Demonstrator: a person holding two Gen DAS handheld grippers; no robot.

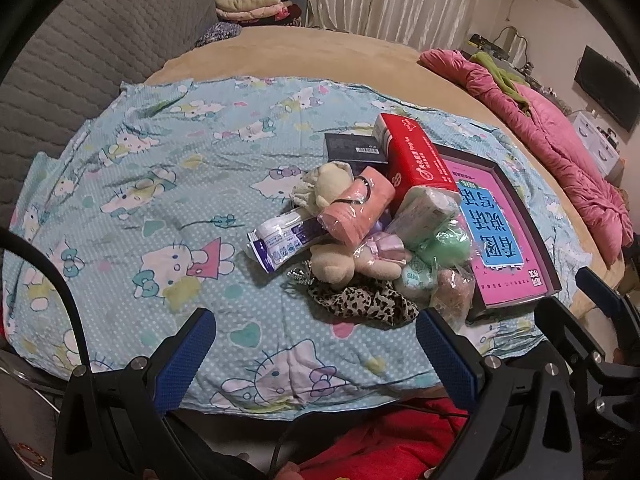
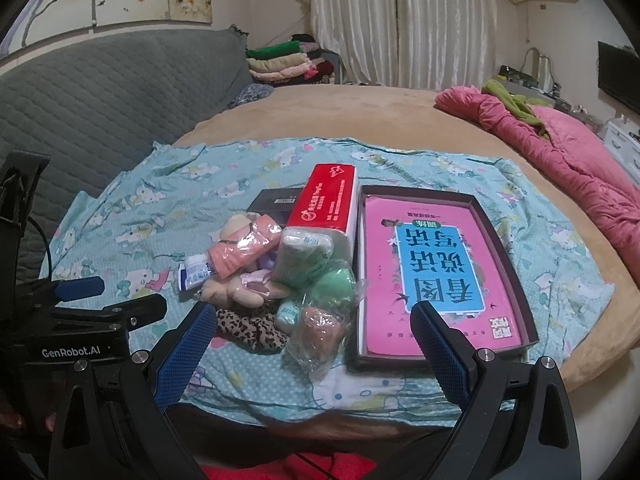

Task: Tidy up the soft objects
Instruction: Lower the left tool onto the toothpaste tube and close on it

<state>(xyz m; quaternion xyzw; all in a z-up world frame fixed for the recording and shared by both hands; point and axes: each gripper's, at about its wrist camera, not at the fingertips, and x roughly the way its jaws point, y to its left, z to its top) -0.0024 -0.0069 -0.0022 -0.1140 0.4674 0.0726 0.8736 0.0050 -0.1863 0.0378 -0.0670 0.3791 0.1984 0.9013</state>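
Observation:
A pile of soft objects lies on a blue Hello Kitty cloth on the bed: a beige plush bear, a pink rolled towel in plastic, a leopard-print scrunchie, a tissue pack, green sponges in a bag and a white-purple packet. The same pile shows in the right wrist view. My left gripper is open and empty, near the cloth's front edge, short of the pile. My right gripper is open and empty, just before the scrunchie and bagged sponges.
A dark box holding a pink-blue book lies right of the pile. A red carton and a black box sit behind it. A pink quilt lies at the right. A grey sofa and folded clothes stand beyond.

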